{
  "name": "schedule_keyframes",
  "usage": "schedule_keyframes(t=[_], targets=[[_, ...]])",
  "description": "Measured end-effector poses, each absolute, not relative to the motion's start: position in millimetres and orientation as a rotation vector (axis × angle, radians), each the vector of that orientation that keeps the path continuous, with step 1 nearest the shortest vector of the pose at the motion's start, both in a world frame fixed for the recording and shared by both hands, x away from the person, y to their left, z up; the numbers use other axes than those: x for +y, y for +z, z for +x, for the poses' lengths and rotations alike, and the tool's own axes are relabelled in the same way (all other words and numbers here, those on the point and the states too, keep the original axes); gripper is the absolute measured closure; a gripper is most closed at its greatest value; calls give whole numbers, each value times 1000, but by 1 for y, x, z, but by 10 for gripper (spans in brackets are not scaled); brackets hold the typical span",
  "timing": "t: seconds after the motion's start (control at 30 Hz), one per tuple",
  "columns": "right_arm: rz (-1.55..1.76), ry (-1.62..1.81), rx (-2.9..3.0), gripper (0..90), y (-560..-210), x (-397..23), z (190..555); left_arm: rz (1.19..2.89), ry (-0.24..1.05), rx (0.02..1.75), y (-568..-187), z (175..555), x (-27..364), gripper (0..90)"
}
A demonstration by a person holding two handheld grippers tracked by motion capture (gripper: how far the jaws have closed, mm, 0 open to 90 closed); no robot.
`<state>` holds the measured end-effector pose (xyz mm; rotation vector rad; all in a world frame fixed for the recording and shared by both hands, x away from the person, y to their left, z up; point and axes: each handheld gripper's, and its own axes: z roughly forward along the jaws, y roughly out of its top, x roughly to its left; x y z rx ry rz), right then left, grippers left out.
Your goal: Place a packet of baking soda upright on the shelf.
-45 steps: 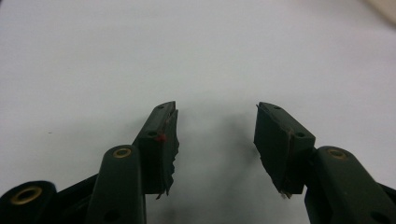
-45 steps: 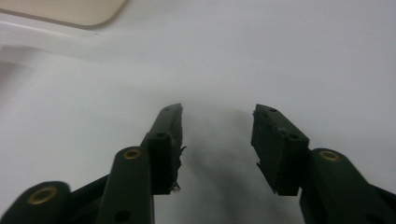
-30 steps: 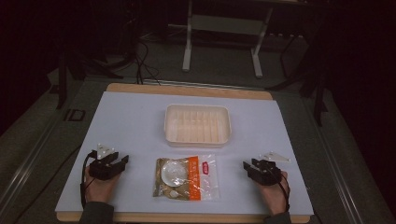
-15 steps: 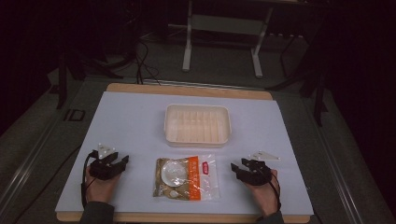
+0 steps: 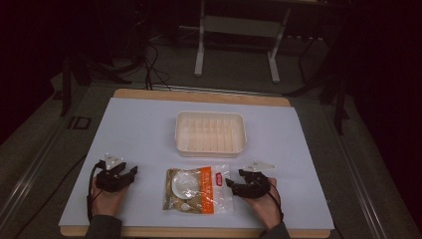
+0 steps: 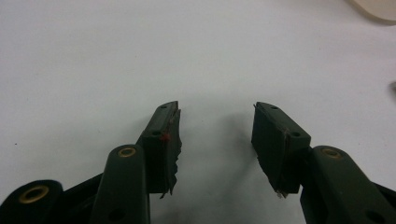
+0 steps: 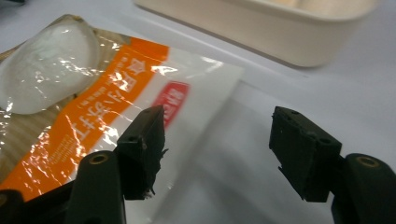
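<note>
A plastic packet (image 5: 196, 190) with an orange band and a clear window lies flat near the table's front edge, also seen close up as the packet (image 7: 93, 102). My right gripper (image 5: 231, 181) sits at the packet's right edge and points left. Its jaws have just been opening and now stand wide. In the right gripper view the right gripper (image 7: 219, 116) hovers over the packet's clear sealed edge, and the pads do not press on it. My left gripper (image 5: 132, 173) rests left of the packet, apart from it. The left gripper (image 6: 217, 112) is open over bare white table.
A cream ribbed tray (image 5: 210, 132) stands behind the packet at mid table, and the tray's wall (image 7: 261, 23) is just beyond my right jaws. The white tabletop (image 5: 139, 129) has a wooden rim. A dark floor with cables and a stand lies beyond.
The right hand slid left from the table's right side up to the packet's edge, and its jaws spread wider. The left hand and the packet stayed put.
</note>
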<state>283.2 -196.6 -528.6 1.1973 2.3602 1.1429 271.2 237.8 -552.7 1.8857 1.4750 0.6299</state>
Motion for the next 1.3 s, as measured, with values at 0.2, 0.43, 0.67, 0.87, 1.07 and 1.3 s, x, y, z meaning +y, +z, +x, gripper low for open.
schedule_keyframes(t=[0.2, 0.43, 0.67, 0.87, 1.07, 1.3], targets=[[1174, 1135, 2397, 346, -538, -185, 284, 1883, 630, 1476, -553, 271, 238, 511], [1168, 1125, 2431, 346, -544, -180, 282, 1884, 630, 1477, -553, 271, 238, 507], [1143, 1131, 2457, 343, -547, -176, 281, 1875, 627, 1481, -553, 271, 239, 502], [1147, 1155, 2467, 348, -548, -175, 280, 1874, 627, 1483, -553, 271, 239, 499], [1132, 1177, 2498, 398, -547, -172, 278, 1870, 626, 1485, -552, 271, 239, 498], [1173, 1205, 2510, 524, -544, -168, 276, 1863, 626, 1485, -552, 271, 239, 495]])
